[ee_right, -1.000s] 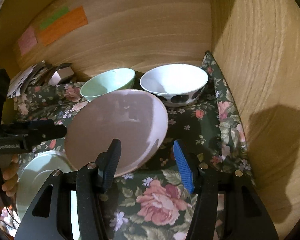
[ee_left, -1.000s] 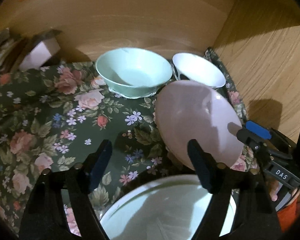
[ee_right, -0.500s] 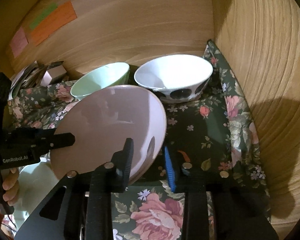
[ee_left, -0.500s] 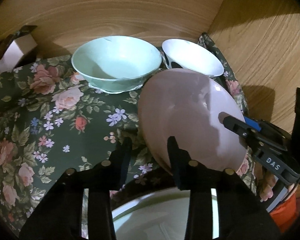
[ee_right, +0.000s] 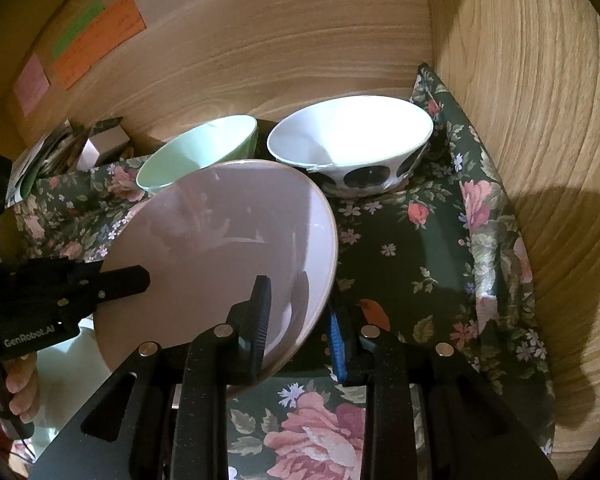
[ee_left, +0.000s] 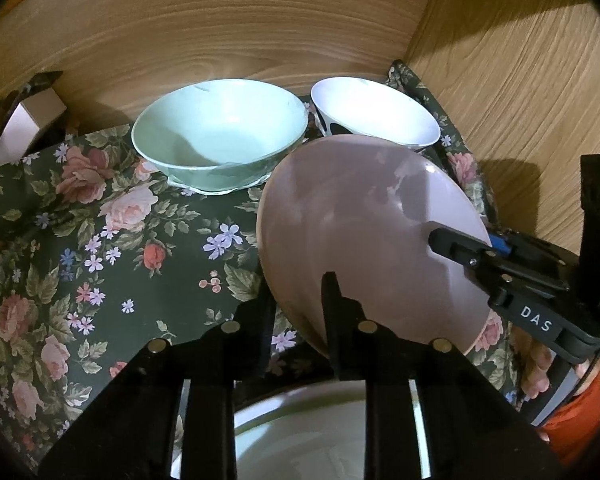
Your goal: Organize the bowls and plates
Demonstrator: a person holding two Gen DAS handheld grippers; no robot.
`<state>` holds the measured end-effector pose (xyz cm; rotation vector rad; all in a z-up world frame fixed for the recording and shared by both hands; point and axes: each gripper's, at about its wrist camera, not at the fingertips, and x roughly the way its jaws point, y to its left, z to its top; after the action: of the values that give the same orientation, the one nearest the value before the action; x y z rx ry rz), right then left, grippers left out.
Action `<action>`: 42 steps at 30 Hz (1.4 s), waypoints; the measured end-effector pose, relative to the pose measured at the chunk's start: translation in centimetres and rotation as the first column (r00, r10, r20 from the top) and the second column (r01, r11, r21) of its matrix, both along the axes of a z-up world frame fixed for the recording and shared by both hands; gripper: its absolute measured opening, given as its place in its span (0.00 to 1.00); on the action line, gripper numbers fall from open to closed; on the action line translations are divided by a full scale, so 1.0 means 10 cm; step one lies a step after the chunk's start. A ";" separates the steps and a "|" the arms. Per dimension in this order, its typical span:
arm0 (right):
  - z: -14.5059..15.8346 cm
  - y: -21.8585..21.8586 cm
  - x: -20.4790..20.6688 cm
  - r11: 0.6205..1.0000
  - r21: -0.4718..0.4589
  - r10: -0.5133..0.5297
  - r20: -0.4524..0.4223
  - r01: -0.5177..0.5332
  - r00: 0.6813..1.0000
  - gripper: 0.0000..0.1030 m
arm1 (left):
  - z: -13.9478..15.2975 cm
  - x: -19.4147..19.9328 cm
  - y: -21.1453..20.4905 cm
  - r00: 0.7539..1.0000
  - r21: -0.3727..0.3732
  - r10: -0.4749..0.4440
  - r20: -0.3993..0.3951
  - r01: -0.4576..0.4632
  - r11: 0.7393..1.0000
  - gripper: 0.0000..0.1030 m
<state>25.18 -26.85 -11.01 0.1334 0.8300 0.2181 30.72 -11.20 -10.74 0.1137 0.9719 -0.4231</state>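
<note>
you are holding one pink plate point(ee_left: 364, 224) tilted above the floral cloth point(ee_left: 112, 240), with both grippers clamped on its rim. your left gripper point(ee_left: 296, 316) is pinching the near edge of the plate, one finger above and one below it. your right gripper point(ee_right: 300, 320) is gripping the opposite edge the same way, a black finger on the plate's face and a blue-padded finger point(ee_right: 336, 340) behind the rim.

two bowls are sitting upright side by side at the back of the wooden cabinet point(ee_right: 260, 40): one mint green bowl point(ee_left: 220, 136) on the left and one white bowl with black spots point(ee_right: 352, 140) on the right, in the corner. the raised plate is overlapping the front of both bowls from the right wrist view.

one pale green plate point(ee_left: 300, 436) is lying flat under your left gripper, at the front of the cloth.

three paper notes point(ee_right: 96, 40), pink, orange and green, are sticking to the back wall. one small box point(ee_left: 24, 124) is sitting at the far left.
</note>
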 end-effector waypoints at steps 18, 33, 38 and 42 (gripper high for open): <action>0.33 0.18 -0.32 1.000 -0.014 0.023 0.090 -0.022 0.996 0.23 | 0.35 -0.41 0.28 0.997 -0.055 0.032 0.075 -0.028 0.998 0.21; 0.52 0.63 -0.64 0.994 -0.045 0.108 0.167 -0.102 0.980 0.23 | 0.60 -0.93 0.82 0.986 -0.109 0.097 0.133 -0.082 0.991 0.21; 0.56 0.85 -0.73 0.990 -0.048 0.143 0.179 -0.136 0.973 0.23 | 0.66 -1.10 1.04 0.980 -0.125 0.134 0.150 -0.115 0.985 0.21; 0.57 1.04 -0.79 0.984 -0.046 0.176 0.184 -0.170 0.967 0.23 | 0.69 -1.25 1.26 0.972 -0.126 0.169 0.165 -0.150 0.981 0.21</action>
<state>17.24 -16.49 -5.33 0.0110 0.6563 0.3767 18.27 1.39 -3.79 -0.0300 0.7759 -0.3132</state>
